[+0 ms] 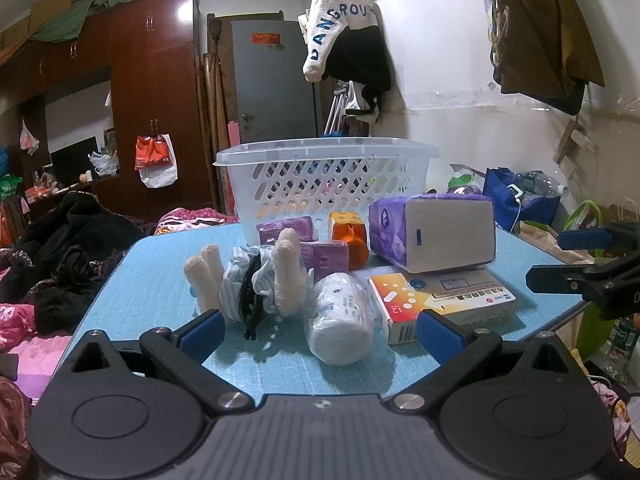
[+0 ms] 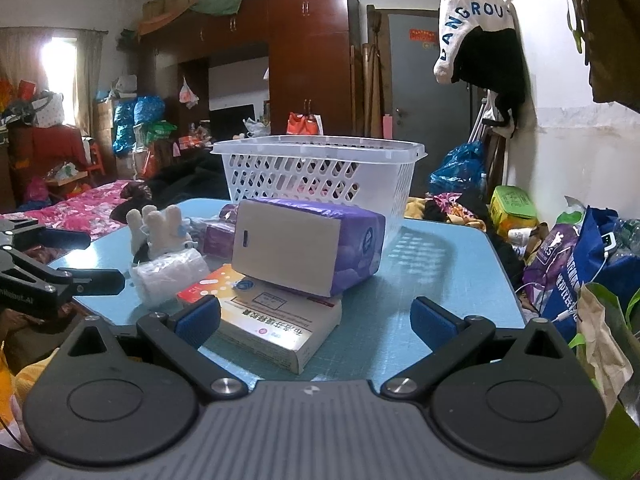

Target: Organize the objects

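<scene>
— Where the blue table (image 1: 160,280) carries the clutter: white slotted basket (image 1: 324,176) at the far edge, upright, long side facing the left camera.

— Next down in size? Purple tissue pack (image 1: 432,232), lying on its side, blank grey end toward the left camera, one corner propped on the medicine box (image 1: 452,300). Long axis running back toward the basket.

— Box lying flat, orange and white, Chinese print and a "12" readable, little else.

— Then white wrapped roll (image 1: 340,320) beside it, end-on to the left camera. Plush toy (image 1: 256,276) with pale limbs just left of that. Orange bottle (image 1: 348,240) on its side, near the basket.

— Writing elsewhere? "DANGROU" on the hanging white garment (image 1: 332,20).

— Left gripper (image 1: 320,330): spread wide, empty, roll between the pads.

— Right gripper (image 2: 316,322): wide too, empty, box corner between.
</scene>
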Demonstrator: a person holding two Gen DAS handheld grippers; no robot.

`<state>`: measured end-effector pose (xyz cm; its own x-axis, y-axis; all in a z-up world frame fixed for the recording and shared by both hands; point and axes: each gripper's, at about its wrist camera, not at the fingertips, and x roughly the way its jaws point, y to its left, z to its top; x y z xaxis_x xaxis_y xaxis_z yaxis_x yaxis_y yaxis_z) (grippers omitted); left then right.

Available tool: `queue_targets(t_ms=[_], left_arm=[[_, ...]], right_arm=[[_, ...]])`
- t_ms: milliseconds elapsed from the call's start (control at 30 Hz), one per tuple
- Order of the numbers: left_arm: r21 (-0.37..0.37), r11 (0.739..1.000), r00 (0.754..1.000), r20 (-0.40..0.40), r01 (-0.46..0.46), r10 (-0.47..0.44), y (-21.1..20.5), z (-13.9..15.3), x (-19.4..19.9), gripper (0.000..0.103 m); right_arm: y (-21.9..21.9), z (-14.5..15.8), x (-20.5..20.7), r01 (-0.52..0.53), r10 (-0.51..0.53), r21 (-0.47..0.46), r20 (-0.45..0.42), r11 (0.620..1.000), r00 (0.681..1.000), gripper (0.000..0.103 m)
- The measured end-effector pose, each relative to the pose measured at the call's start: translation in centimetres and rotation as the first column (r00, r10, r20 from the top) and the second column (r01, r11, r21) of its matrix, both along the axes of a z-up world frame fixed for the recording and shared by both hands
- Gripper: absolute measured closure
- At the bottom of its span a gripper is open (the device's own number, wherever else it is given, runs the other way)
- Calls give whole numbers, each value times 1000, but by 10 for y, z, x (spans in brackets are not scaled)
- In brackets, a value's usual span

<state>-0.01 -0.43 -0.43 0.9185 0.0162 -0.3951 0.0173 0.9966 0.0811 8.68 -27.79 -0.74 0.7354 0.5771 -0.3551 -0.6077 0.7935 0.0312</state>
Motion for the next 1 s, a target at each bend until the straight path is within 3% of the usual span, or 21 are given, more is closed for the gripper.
queue_targets(t_ms=[1000], left_arm=[[11,1000,1000,-8,8,-8,-4,-2,1,0]], right_arm=[[1,-2,0,6,-6,-20,21,1000,1000,0]])
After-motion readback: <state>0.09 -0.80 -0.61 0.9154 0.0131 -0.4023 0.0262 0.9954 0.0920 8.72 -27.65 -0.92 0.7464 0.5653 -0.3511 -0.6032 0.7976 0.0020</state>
